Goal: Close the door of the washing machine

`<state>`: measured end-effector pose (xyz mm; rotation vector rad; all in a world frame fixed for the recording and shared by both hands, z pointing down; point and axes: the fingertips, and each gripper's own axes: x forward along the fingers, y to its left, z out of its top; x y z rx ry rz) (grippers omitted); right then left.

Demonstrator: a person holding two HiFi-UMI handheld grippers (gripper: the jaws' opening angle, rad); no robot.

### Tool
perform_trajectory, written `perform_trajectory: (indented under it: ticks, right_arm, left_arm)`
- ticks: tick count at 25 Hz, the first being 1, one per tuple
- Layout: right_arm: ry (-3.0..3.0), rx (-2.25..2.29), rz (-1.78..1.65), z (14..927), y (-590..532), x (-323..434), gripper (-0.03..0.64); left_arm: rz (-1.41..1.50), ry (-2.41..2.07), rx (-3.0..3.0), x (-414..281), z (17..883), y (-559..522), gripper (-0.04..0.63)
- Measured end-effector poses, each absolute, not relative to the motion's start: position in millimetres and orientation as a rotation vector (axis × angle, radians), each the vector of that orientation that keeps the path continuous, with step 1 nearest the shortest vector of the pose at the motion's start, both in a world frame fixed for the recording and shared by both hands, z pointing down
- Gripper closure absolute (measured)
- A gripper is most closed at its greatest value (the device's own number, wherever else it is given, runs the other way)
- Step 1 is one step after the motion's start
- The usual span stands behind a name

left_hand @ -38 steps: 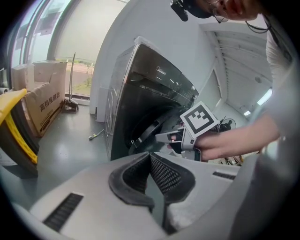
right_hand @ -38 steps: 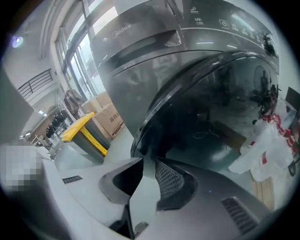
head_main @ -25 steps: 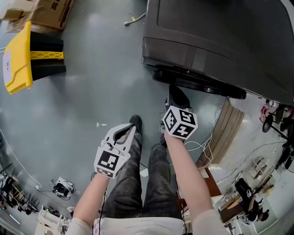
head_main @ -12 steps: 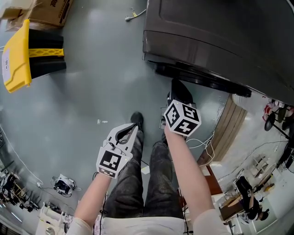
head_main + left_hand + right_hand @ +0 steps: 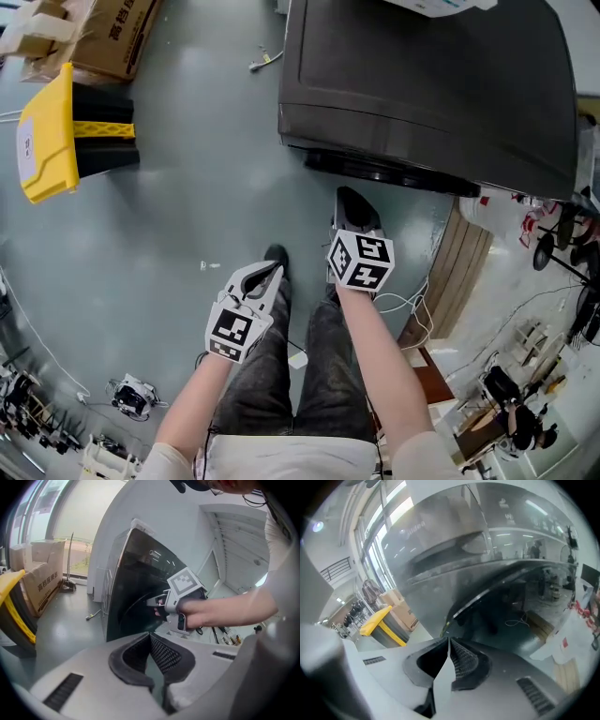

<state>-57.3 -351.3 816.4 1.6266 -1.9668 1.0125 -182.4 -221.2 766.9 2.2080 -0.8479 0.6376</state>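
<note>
Pushing squarely with the right gripper (image 5: 354, 202), fingers pressed together and empty, should seat the door (image 5: 394, 174), apparently ajar on the washing machine (image 5: 422, 75) front just ahead; left gripper (image 5: 268, 273), likewise closed and empty, hangs clear.

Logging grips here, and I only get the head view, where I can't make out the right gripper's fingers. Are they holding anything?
Observer: No, the right gripper has its fingers together with nothing between them.
Operator: And the left?
Observer: The left gripper is the same, fingers meeting at the tips, empty.
Operator: What's ahead of the right one?
Observer: The washing machine; the left gripper view shows it pointing at the round door.
</note>
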Motion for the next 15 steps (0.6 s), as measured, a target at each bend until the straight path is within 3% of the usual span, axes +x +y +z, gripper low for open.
perform_trajectory:
  ticks: [15]
  right_arm:
    - [-2.118, 1.620, 0.781, 551.0, -296.6, -12.9, 0.578]
  left_arm:
    - [0.545, -0.814, 2.355, -162.2, 571.6, -240.5, 0.586]
